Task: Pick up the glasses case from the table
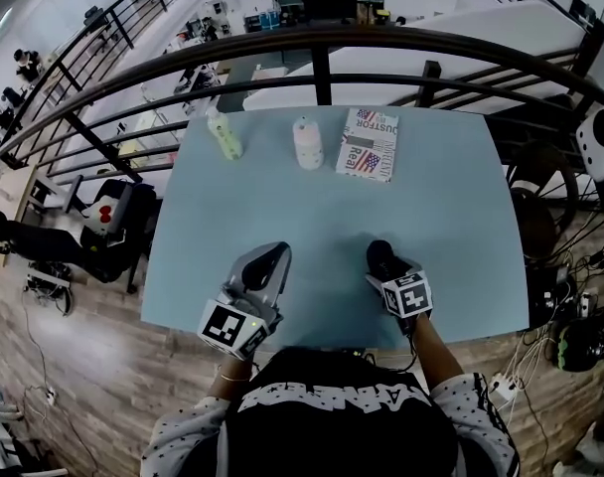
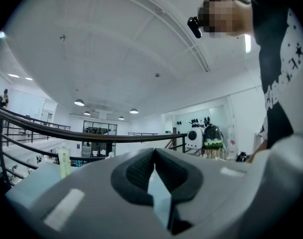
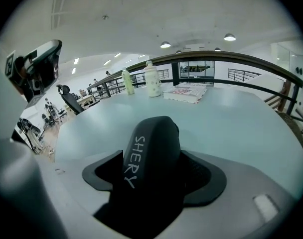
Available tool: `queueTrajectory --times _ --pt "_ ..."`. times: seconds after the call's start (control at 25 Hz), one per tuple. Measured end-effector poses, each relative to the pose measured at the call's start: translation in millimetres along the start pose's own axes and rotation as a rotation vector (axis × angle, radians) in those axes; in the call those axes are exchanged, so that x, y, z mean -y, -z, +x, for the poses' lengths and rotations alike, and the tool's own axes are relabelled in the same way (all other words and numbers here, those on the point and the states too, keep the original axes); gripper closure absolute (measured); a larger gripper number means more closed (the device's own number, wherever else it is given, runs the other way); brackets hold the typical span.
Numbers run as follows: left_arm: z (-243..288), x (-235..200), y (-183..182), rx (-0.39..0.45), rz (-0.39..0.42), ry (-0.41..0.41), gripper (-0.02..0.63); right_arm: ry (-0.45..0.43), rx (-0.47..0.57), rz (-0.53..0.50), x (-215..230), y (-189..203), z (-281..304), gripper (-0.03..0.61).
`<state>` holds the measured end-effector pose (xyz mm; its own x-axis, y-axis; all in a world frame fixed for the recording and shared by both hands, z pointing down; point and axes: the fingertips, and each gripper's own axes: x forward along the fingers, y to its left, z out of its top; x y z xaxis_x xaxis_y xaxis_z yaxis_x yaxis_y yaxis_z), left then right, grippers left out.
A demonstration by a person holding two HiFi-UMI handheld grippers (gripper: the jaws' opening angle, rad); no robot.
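Observation:
A black glasses case [image 3: 154,156] with white lettering sits clamped between the jaws of my right gripper [image 3: 155,171]. In the head view the same glasses case [image 1: 382,260] pokes out ahead of the right gripper [image 1: 389,269] near the front of the pale blue table [image 1: 322,227]. Whether it rests on the table or hangs just above it I cannot tell. My left gripper [image 1: 265,266] lies to the left near the front edge. In the left gripper view the left gripper [image 2: 154,171] has its pads touching with nothing between them.
At the far side of the table stand a green bottle [image 1: 224,135], a white bottle [image 1: 307,143] and a printed box [image 1: 368,144]. A dark metal railing [image 1: 322,63] runs behind the table. Cables and gear lie on the wooden floor at right [image 1: 570,326].

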<state>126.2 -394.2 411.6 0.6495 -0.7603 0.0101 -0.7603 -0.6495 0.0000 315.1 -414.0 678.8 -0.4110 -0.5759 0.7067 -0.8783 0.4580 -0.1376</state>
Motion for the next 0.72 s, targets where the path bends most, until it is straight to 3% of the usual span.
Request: queueTrajectory --times 0.72 --pt "3 11 -2 0.019 0.025 0.020 0.614 -0.031 0.400 0.062 -11 -102 -100 0.206"
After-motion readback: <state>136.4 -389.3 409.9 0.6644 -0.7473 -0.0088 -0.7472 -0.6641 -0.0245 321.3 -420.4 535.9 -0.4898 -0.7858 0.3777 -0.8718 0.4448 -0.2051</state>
